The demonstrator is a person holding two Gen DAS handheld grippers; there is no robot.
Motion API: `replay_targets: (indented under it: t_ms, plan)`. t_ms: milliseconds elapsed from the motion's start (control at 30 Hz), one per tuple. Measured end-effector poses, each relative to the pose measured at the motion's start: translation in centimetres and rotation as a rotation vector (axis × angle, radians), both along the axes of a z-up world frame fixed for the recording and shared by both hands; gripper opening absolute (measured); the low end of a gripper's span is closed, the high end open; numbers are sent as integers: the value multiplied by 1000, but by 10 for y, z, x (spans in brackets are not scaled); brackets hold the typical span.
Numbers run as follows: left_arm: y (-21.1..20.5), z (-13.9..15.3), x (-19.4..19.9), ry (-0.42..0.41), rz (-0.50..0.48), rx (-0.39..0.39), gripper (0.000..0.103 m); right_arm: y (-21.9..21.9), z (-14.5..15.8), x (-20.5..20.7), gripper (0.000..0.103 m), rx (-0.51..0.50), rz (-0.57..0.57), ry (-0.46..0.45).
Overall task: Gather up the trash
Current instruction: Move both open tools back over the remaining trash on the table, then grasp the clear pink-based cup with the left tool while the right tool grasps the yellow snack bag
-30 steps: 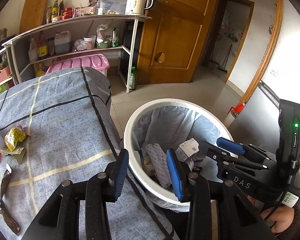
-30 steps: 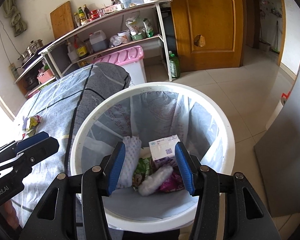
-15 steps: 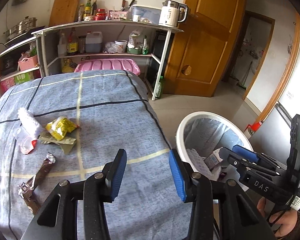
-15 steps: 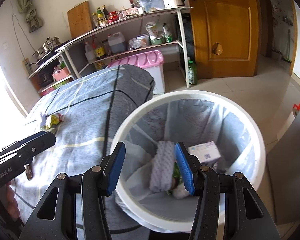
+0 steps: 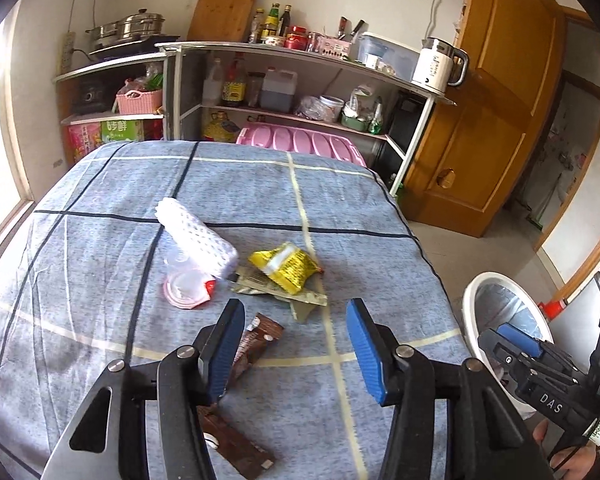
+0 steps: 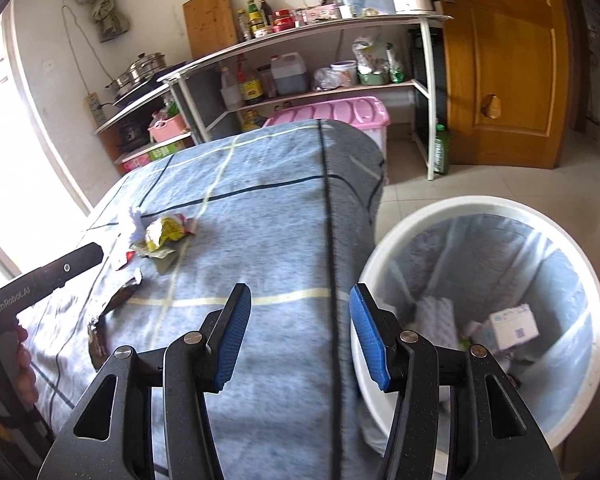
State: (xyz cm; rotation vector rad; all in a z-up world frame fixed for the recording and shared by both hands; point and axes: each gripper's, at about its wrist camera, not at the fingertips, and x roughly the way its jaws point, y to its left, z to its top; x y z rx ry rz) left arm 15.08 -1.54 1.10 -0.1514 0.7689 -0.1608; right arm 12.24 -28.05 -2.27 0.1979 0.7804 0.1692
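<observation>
Worktop (image 5: 100, 280) draped in blue-grey checked cloth, filling most of the left wrist view. Shelving (image 5: 300, 56) across the upper frame, loaded with bottles, a kettle and a steamer pot. Wooden door (image 5: 500, 120) at upper right. White bin (image 6: 480, 320) with a pale liner at lower right of the right wrist view, standing on the floor just beside the worktop edge; a small white carton (image 6: 514, 330) and a white foam net sleeve (image 6: 434, 316) lying inside (other scraps there too blurred to name).

Trash scattered at centre of the left wrist view: another white foam net sleeve (image 5: 196, 236) resting over a clear plastic cup (image 5: 186, 284); a yellow snack packet (image 5: 286, 266) on top of a flat greenish wrapper (image 5: 284, 292); a brown wrapper (image 5: 256, 344) at lower centre, partly hidden behind the left-hand blue pad.

Left gripper (image 5: 296, 354) above the cloth, jaws open and just widened, gripping nothing, the brown wrapper showing at the edge of the gap. Right gripper (image 6: 300, 338) near the worktop edge beside the bin, jaws open, empty.
</observation>
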Motion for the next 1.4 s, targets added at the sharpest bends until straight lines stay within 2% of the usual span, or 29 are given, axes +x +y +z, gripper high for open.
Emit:
replay_targets:
  t_ms: [167, 400, 667, 800, 967, 1133, 1233, 1400]
  plan:
    - [30, -5, 8, 12, 54, 16, 54, 26, -4, 13, 53, -1, 46, 14]
    - [58, -19, 22, 39, 78, 22, 54, 59, -5, 33, 53, -5, 102, 22]
    - [64, -38, 48, 83, 80, 39, 56, 81, -9, 54, 53, 0, 130, 43]
    - [64, -40, 56, 77, 67, 45, 56, 90, -8, 64, 53, -6, 141, 45]
    - [68, -47, 65, 96, 73, 38, 56, 104, -5, 81, 53, 36, 173, 54]
    - [75, -52, 69, 105, 91, 32, 56, 121, -6, 96, 58, 38, 215, 51]
    - [79, -54, 71, 110, 102, 32, 56, 124, -6, 106, 60, 108, 244, 62]
    - [80, -57, 74, 113, 90, 28, 56, 138, -14, 122, 60, 95, 280, 91]
